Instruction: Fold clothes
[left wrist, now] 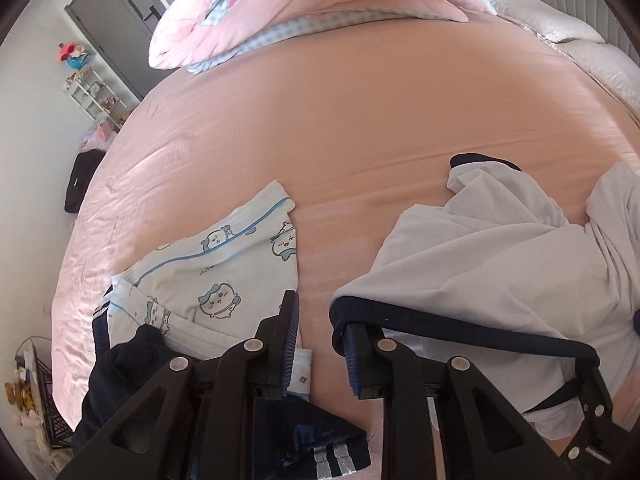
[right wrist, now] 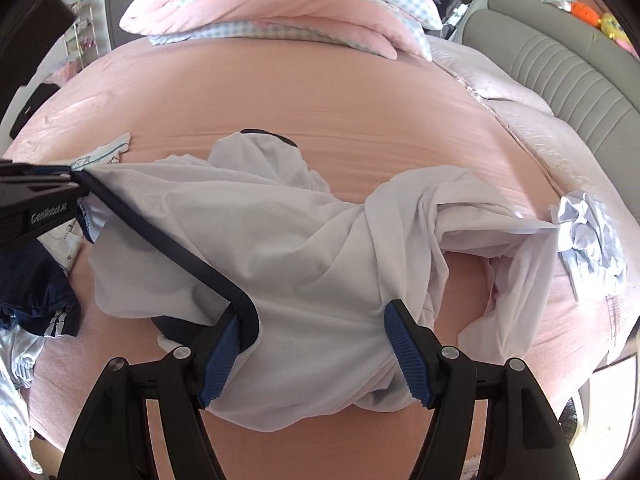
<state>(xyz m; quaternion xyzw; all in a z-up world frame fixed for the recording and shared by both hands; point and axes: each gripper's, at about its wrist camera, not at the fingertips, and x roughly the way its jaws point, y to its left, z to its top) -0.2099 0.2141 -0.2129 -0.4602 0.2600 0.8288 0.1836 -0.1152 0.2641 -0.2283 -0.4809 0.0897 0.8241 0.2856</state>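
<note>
A white garment with a dark navy hem band (right wrist: 304,236) lies crumpled on the pink bed (right wrist: 320,92). It also shows in the left wrist view (left wrist: 500,256). My right gripper (right wrist: 316,344) is open, its jaws wide apart over the garment's near edge, the left blue pad (right wrist: 222,356) touching the navy band. My left gripper (left wrist: 320,344) is open at the band's left end (left wrist: 340,312). It appears in the right wrist view (right wrist: 36,196) at the left.
A light blue cartoon-print garment (left wrist: 208,264) and dark navy shorts with white stripes (left wrist: 320,448) lie to the left. A folded pink quilt (right wrist: 280,8) sits at the far end. A small crumpled pale cloth (right wrist: 588,236) lies at the right, near a grey headboard (right wrist: 560,64).
</note>
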